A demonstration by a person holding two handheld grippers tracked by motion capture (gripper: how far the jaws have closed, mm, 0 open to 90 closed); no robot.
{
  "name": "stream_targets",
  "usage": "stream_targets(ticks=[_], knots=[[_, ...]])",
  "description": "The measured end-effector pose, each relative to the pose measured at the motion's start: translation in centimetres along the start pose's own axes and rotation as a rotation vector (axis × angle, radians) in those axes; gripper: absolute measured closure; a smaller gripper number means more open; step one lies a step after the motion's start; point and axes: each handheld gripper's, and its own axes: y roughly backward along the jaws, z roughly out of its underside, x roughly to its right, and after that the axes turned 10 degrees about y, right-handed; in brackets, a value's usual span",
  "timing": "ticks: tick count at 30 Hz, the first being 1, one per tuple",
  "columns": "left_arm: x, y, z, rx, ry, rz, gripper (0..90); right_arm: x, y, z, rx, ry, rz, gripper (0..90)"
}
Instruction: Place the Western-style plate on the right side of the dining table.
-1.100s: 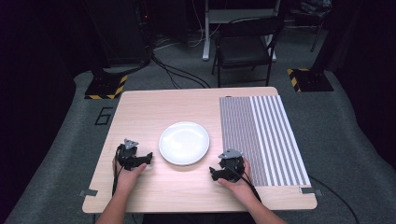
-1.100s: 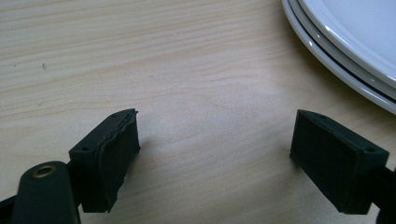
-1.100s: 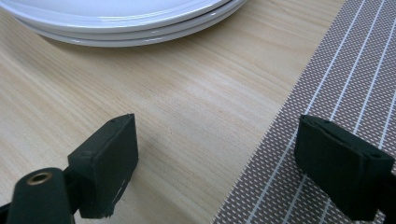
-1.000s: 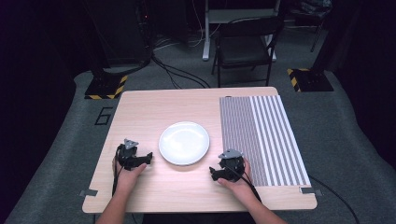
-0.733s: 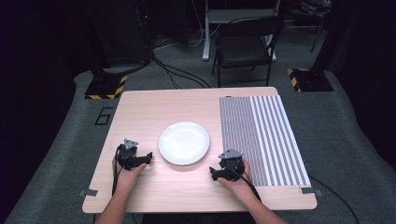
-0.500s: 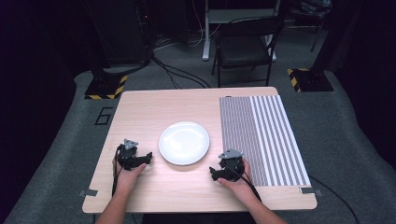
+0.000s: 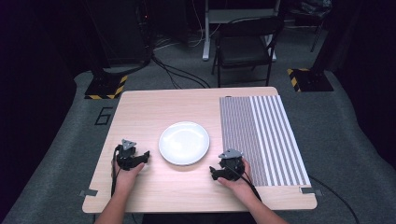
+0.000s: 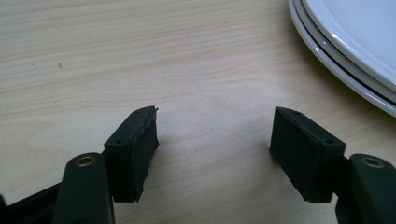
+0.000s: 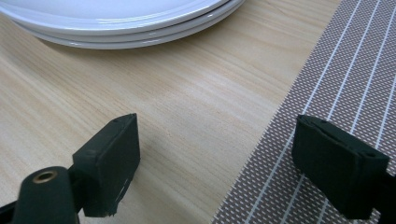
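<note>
Claws first: our left claw point(image 7: 144, 155) and right claw point(image 7: 213, 173) both rest released on the bench point(image 7: 154, 105), grasping nothing, one on either side of the plates point(image 7: 184, 143). Largest beside the plates is one striped mat point(image 7: 261, 135), to their right and bare. We count three stacked plates by their rims. We judge nothing is moved yet; all the work remains.

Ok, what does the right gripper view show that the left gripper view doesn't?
The right gripper view alone has the striped placemat, with one open jaw of the right gripper over its edge. The left gripper view alone has the left gripper, its jaws open over bare wood. Both share the wooden table and the rims of the stacked white plates, with nothing held.
</note>
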Motion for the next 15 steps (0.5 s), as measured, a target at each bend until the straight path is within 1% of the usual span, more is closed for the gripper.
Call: stream_targets(ticks=[1,3,6,7,8,10,12,13,15], knots=[[0.0,0.1,-0.1,-0.011,0.006,0.000,37.1,0.1,0.0,0.0,-0.001,0.006,0.001,15.8],[0.0,0.2,-0.3,-0.017,0.011,0.003,40.0,0.0,0.1,0.0,0.002,-0.010,0.012,18.1],[0.0,0.7,-0.7,-0.014,0.031,0.017,42.5,0.2,0.2,0.0,0.000,-0.009,0.018,23.3],[0.1,0.8,-0.9,-0.009,0.026,0.017,42.9,0.3,0.3,0.0,-0.009,-0.005,0.016,25.4],[0.3,1.0,-1.1,0.000,0.018,0.019,44.0,0.4,0.4,-0.1,-0.016,-0.016,0.021,26.6],[0.6,1.5,-1.7,0.004,-0.002,0.031,45.8,0.7,0.7,-0.3,-0.014,-0.022,0.031,31.1],[0.9,1.7,-2.2,-0.004,-0.005,0.048,47.2,0.8,1.0,-0.6,-0.010,-0.036,0.047,36.3],[1.0,1.7,-2.3,-0.006,-0.001,0.050,47.3,0.9,1.2,-0.8,-0.008,-0.021,0.055,37.9],[1.3,1.6,-2.6,-0.025,-0.003,0.064,48.2,0.9,1.4,-1.0,-0.014,-0.023,0.060,39.7]])
